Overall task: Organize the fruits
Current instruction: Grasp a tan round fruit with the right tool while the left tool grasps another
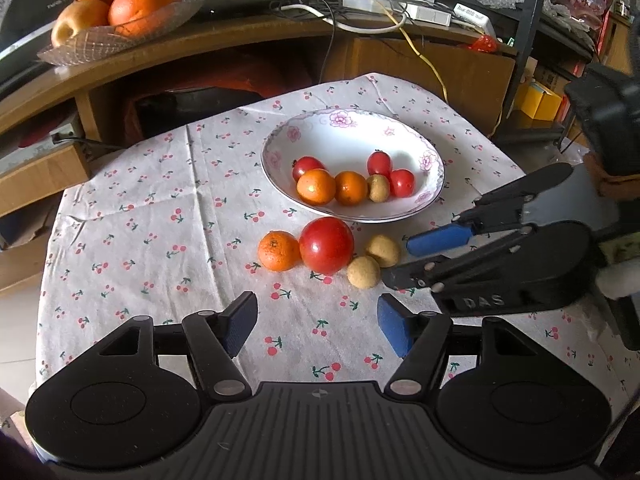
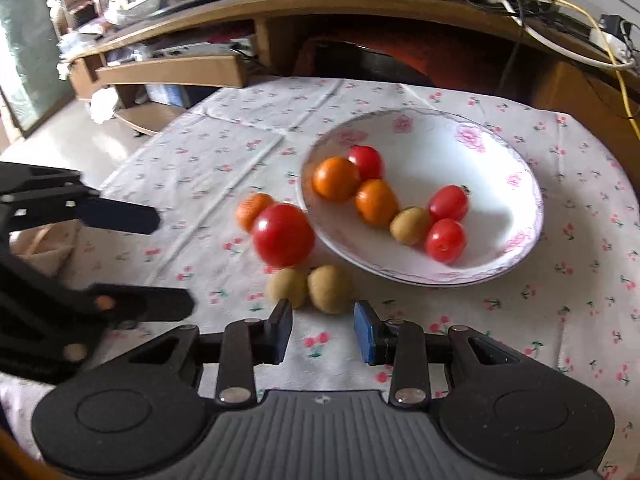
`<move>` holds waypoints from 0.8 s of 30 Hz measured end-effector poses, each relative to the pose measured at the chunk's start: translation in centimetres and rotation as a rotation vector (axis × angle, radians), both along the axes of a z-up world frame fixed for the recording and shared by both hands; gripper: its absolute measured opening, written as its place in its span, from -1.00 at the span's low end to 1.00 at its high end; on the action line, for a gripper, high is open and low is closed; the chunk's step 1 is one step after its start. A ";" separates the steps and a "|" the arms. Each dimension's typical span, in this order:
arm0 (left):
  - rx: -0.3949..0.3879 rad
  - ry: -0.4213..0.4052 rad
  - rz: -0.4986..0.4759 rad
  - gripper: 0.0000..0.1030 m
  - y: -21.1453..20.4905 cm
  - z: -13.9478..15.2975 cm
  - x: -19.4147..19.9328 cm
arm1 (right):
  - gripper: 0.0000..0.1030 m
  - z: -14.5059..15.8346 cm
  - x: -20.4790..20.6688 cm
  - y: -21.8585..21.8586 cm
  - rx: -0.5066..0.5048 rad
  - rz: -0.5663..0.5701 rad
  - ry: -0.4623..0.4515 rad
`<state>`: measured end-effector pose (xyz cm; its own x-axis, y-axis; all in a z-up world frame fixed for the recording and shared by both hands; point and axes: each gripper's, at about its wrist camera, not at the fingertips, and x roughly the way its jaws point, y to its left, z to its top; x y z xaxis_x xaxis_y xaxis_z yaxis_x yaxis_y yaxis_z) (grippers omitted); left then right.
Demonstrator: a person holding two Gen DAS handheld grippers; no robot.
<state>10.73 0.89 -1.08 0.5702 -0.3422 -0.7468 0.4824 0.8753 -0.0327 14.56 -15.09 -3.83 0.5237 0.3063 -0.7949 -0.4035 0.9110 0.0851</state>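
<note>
A white flowered plate (image 1: 348, 128) (image 2: 480, 152) on the cherry-print cloth holds several small tomatoes, oranges and one brown fruit. In front of it lie a small orange (image 1: 279, 251) (image 2: 252, 208), a big red tomato (image 1: 326, 245) (image 2: 283, 235) and two brown kiwi-like fruits (image 1: 363, 272) (image 2: 330, 289). My left gripper (image 1: 318, 326) is open above bare cloth, short of these fruits. My right gripper (image 2: 323, 330) (image 1: 400, 258) is open and empty, its fingertips just short of the two brown fruits.
A wooden desk (image 1: 224, 36) stands behind the table, with a glass dish of large oranges (image 1: 120, 4) and tangled cables (image 1: 320, 0). The tablecloth's edge (image 1: 52, 248) drops off at the left. Shelving (image 1: 540, 20) stands at the right.
</note>
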 end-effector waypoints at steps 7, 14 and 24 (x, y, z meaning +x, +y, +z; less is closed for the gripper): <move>-0.007 0.004 -0.012 0.42 0.1 0.0 -0.1 | -0.33 -0.6 0.9 -0.4 0.025 -0.067 -0.001; -0.008 0.012 -0.020 0.42 -0.1 -0.2 -0.1 | -0.33 -1.0 1.3 0.4 0.042 -0.097 -0.036; -0.025 0.019 -0.043 0.38 -2.2 -1.2 0.4 | -0.47 -0.1 0.1 -0.8 0.044 -0.130 0.023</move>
